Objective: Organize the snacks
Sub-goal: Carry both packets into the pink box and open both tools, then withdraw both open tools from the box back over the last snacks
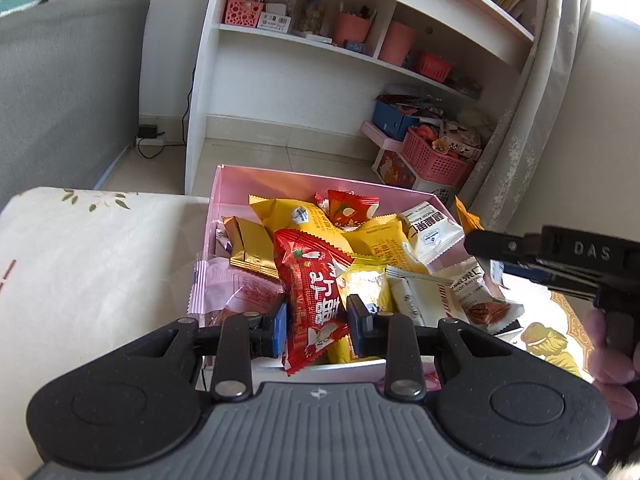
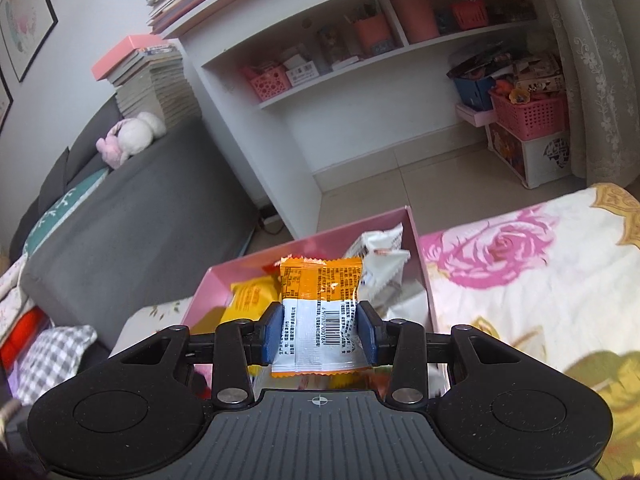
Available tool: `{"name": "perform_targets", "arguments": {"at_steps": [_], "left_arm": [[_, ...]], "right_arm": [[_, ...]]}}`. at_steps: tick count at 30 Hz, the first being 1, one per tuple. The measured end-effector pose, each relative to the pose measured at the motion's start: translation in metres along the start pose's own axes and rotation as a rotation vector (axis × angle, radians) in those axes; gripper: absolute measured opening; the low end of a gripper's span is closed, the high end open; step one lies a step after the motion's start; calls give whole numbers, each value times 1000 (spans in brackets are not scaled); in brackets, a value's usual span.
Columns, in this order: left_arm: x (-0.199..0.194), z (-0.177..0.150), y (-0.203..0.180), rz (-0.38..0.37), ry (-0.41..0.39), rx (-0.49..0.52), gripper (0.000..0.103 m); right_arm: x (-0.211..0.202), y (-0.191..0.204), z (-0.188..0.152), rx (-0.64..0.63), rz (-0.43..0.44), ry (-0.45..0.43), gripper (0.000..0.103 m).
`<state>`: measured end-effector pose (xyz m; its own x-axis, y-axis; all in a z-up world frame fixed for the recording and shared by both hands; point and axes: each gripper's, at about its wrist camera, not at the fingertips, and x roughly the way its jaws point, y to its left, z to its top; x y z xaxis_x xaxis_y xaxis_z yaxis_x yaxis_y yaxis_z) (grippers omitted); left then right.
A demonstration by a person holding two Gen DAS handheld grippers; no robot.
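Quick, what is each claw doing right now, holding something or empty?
Left claw: closed on a red snack packet over the pink box.
Right claw: closed on an orange and white snack packet.

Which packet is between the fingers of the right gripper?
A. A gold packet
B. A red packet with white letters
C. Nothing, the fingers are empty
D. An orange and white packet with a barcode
D: in the right wrist view the right gripper has its blue pads against both sides of the orange and white packet, whose barcode faces the camera, above the pink box.
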<state>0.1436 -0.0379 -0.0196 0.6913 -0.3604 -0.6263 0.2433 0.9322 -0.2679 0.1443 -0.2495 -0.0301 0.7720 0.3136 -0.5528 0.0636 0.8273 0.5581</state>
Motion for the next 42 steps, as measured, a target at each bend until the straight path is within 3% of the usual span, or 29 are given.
{"name": "perform_targets", "arguments": {"at_steps": [5,10,15,21,30,42], "left_arm": [[2,-1,0,-23,-2,28,28],[0,-1,0,-44,-9,34,32],[-10,0,-1,-61,-30,39,59],[-25,1,-6,-62,-22,46,76],[-61,3,-1,-6,-7,86,96],[-99,-18,40,99,-11,42,103]], "right_arm": [[11,-3,-1,9,-16,-4,39],[12,-3,-2,0,-37,-7,47],[3,3,-1,-11,-47,-11,65],[-19,14,-3,-40,-62,-15,80],[-45,42,-11,-53,-75,-15,93],[-68,93,-55,-144,-61,-15,100]]}}
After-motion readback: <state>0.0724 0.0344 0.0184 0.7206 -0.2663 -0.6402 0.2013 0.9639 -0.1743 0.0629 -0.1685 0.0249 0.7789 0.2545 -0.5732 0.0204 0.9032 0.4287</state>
